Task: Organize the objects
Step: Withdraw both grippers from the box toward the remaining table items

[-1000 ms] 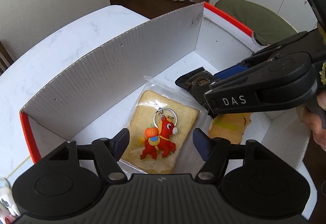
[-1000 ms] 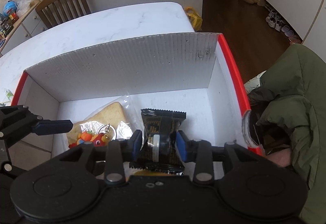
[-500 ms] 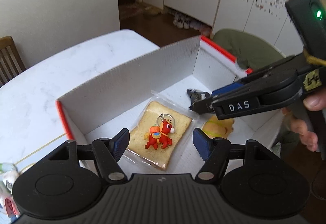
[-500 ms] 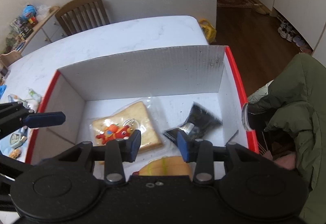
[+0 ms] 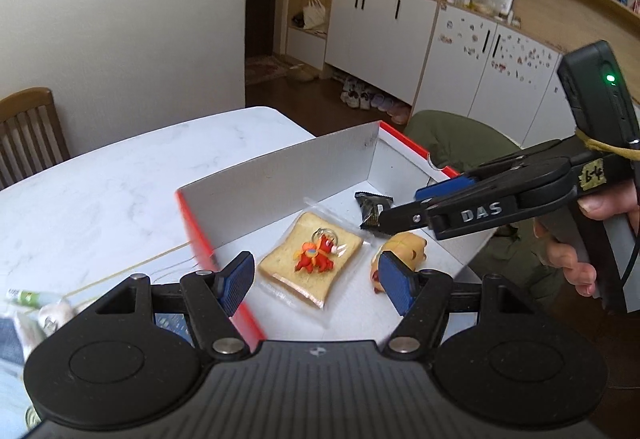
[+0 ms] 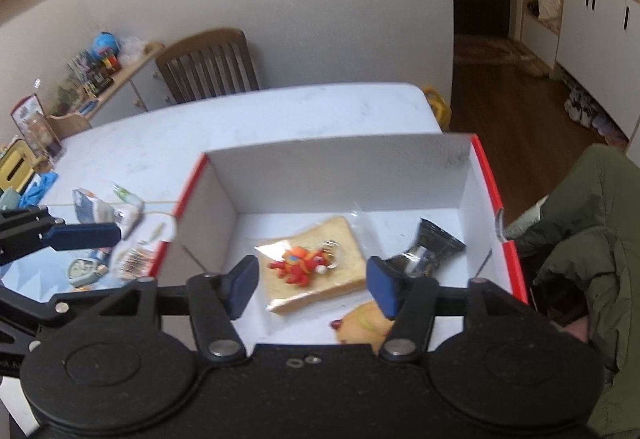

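clutter (image 6: 108,239) waits left of the box (image 6: 486,175); your right gripper (image 6: 312,285), jaws just opening, is empty, left gripper (image 5: 316,281) spread. black packet (image 6: 430,253) lies inside; you could clip the wall reaching out.

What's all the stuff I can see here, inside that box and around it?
box: one, white inside with red edges, on the table
toast-shaped pouch: one, tan in clear wrap, lying flat in the box
horse keychain: one, red and orange, on the pouch
snack packet: one, black, lying in the box right of the pouch
yellow toy: one, near side of the box
table: one, white marble
chair: one, brown wood, behind the table
small items: several, mixed colours, left of the box
left gripper: black, blue pads, open, empty
right gripper: black, blue pads, open, empty
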Action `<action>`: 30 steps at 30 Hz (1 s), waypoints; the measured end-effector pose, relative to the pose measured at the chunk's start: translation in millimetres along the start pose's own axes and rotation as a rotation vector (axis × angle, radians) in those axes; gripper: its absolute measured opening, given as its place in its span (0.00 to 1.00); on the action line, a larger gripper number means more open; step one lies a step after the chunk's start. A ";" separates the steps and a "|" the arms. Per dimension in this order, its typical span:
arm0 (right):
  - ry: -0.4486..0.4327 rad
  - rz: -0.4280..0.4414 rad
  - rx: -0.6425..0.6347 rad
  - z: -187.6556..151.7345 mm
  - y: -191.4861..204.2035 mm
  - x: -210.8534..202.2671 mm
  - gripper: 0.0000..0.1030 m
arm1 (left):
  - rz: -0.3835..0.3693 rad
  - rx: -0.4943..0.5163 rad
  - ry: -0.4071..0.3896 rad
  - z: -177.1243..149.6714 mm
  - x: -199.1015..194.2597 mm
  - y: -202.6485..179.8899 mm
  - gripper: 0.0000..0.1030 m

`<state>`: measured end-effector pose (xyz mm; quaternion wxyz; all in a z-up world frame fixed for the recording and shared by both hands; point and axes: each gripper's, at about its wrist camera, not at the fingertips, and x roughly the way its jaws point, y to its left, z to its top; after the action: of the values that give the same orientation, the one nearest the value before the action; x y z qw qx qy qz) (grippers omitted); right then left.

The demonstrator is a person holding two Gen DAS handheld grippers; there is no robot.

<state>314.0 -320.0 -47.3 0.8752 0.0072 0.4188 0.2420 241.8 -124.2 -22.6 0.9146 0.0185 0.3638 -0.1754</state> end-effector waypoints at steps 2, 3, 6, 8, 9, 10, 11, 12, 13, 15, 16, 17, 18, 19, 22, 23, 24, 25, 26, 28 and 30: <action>-0.013 0.007 -0.003 -2.2 10.4 -6.1 0.61 | 0.001 -0.006 -0.011 -7.5 -11.5 5.6 0.66; -0.021 0.010 -0.005 -3.8 15.8 -9.0 0.63 | 0.005 -0.009 -0.017 -11.5 -17.5 8.5 0.66; -0.038 0.018 -0.006 -8.1 32.0 -15.4 0.68 | 0.013 -0.019 -0.036 -22.9 -35.7 18.3 0.66; -0.045 0.030 -0.002 -11.3 45.0 -18.6 0.74 | 0.016 -0.026 -0.047 -30.3 -47.4 26.3 0.69; -0.050 0.034 -0.002 -13.6 51.8 -19.8 0.79 | 0.018 -0.027 -0.053 -34.1 -53.1 30.2 0.73; -0.056 0.035 -0.005 -15.4 59.3 -20.6 0.82 | 0.023 -0.028 -0.061 -38.5 -59.4 34.2 0.74; -0.060 0.037 -0.008 -18.0 66.6 -21.9 0.82 | 0.029 -0.026 -0.065 -41.4 -64.4 37.6 0.74; -0.061 0.042 -0.010 -19.5 74.1 -22.1 0.84 | 0.034 -0.024 -0.066 -45.4 -69.5 41.5 0.74; -0.061 0.046 -0.010 -21.6 81.7 -22.0 0.87 | 0.038 -0.023 -0.067 -49.6 -74.6 45.7 0.74; -0.065 0.050 -0.012 -25.5 97.0 -22.2 0.89 | 0.046 -0.025 -0.069 -58.8 -85.0 55.6 0.75; -0.065 0.052 -0.016 -26.9 104.5 -21.4 0.90 | 0.049 -0.027 -0.068 -63.2 -90.0 60.7 0.79; -0.064 0.055 -0.021 -28.7 111.2 -21.1 0.91 | 0.051 -0.032 -0.069 -67.5 -94.3 66.7 0.79; -0.062 0.056 -0.025 -29.8 118.2 -19.8 0.93 | 0.052 -0.039 -0.069 -71.6 -98.3 72.6 0.80; -0.061 0.055 -0.028 -31.2 124.9 -18.7 0.94 | 0.054 -0.046 -0.066 -75.9 -102.5 78.6 0.80; -0.053 0.059 -0.026 -34.5 143.2 -14.1 0.95 | 0.067 -0.066 -0.052 -88.1 -110.5 96.5 0.80; -0.050 0.060 -0.025 -35.9 149.4 -12.7 0.95 | 0.071 -0.071 -0.046 -92.4 -112.5 102.4 0.81; -0.047 0.059 -0.025 -37.4 155.6 -10.7 0.96 | 0.074 -0.074 -0.041 -96.5 -114.3 108.4 0.81; -0.042 0.057 -0.025 -38.2 161.2 -8.1 0.96 | 0.076 -0.079 -0.037 -100.0 -114.7 114.2 0.81; -0.036 0.056 -0.024 -39.5 166.7 -5.5 0.96 | 0.078 -0.084 -0.033 -103.9 -115.9 120.0 0.81; -0.023 0.059 -0.024 -40.6 177.4 0.7 0.96 | 0.080 -0.095 -0.029 -110.8 -118.2 131.1 0.87; -0.012 0.055 -0.028 -41.4 188.8 8.2 0.96 | 0.071 -0.103 -0.031 -117.8 -119.7 141.2 0.89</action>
<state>209.1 -157.7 -39.6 0.8707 0.0080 0.4097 0.2719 130.7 63.9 -41.9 0.9255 -0.0182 0.3573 -0.1240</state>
